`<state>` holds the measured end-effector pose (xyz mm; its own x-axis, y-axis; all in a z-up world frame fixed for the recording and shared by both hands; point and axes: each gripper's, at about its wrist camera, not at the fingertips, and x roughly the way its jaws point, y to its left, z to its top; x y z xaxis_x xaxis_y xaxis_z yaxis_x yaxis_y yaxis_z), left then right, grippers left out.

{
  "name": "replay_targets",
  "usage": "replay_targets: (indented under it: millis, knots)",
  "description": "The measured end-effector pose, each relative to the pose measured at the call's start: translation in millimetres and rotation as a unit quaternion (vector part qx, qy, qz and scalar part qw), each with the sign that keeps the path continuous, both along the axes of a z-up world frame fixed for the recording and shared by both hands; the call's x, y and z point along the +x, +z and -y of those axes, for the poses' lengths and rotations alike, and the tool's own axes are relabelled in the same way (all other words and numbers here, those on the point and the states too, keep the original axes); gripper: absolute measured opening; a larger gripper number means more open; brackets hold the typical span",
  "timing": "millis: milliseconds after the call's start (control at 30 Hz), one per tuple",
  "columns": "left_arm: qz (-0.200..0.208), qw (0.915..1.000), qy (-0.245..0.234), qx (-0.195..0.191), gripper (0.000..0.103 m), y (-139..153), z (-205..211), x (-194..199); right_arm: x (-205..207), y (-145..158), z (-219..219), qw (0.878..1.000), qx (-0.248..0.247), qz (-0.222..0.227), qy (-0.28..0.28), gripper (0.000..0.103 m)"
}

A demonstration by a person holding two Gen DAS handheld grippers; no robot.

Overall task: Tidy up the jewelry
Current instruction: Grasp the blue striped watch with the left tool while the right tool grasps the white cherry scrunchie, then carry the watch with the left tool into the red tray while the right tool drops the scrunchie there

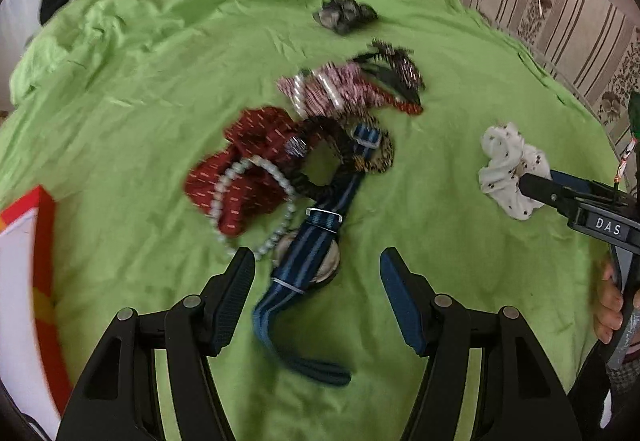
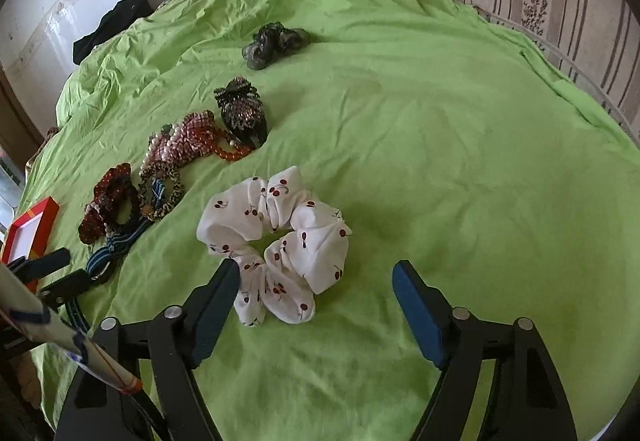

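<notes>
A: What lay nearest the left gripper (image 1: 317, 265)?

B: A blue striped strap (image 1: 308, 261) between its parted, empty jaws, on the green cloth (image 1: 120, 113).

A: And the right gripper (image 2: 316, 279)?

B: Spread wide, gripping nothing; the white cherry-print scrunchie (image 2: 276, 241) lay by its left finger.

A: Beyond?

B: A red scrunchie (image 1: 244, 169) under a bead bracelet (image 1: 256, 201), then a dark hair clip (image 2: 242, 113), and farthest a grey-green scrunchie (image 2: 276, 43).

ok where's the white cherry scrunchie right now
The white cherry scrunchie lies flat on the green sheet just ahead of the right gripper, near its left jaw. It sits apart from the jewelry pile, on the pile's right in the right wrist view.
</notes>
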<state>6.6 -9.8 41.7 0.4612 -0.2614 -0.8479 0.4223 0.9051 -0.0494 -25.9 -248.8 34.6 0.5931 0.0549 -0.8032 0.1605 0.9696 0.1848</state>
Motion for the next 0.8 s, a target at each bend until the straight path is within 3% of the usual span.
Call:
replay_targets:
  millis: [67,300,333,367,400,433,467,533,567,800]
  knots:
    - [-0.013,0.9999,-0.004,0.002,0.059,-10,3,4,2,-4,1,1.0,0.005,-0.003,0.003,0.072]
    - [-0.018,0.9998,-0.002,-0.007,0.059,-21,2,6,6,-9,0,1.0,0.008,0.003,0.001,0.072]
    - [-0.017,0.9998,0.002,-0.008,0.055,-21,2,7,7,-9,-1,1.0,0.003,0.004,0.002,0.071]
    - [-0.014,0.9998,0.009,-0.006,0.039,-22,2,7,7,-9,-2,1.0,0.001,0.004,0.002,0.066]
    - [-0.012,0.9998,0.016,0.001,0.038,-22,2,7,6,-9,-3,1.0,-0.004,0.005,0.002,0.063]
    - [-0.012,0.9998,0.018,0.0,0.038,-21,2,7,6,-9,-4,1.0,-0.005,0.005,0.002,0.051]
    - [-0.011,0.9997,0.021,-0.002,0.038,-19,2,4,6,-8,-3,1.0,-0.002,0.004,0.003,0.033]
    - [-0.01,0.9998,0.017,-0.009,0.038,-13,3,-2,3,-5,-3,1.0,0.008,0.006,0.004,0.019]
    - [-0.009,0.9997,0.015,-0.014,0.038,-10,3,-6,2,-3,-3,1.0,0.013,0.009,0.005,0.015]
    - [0.028,0.998,0.01,-0.056,0.038,37,-14,-54,-25,28,-16,0.999,0.009,0.04,0.018,0.012]
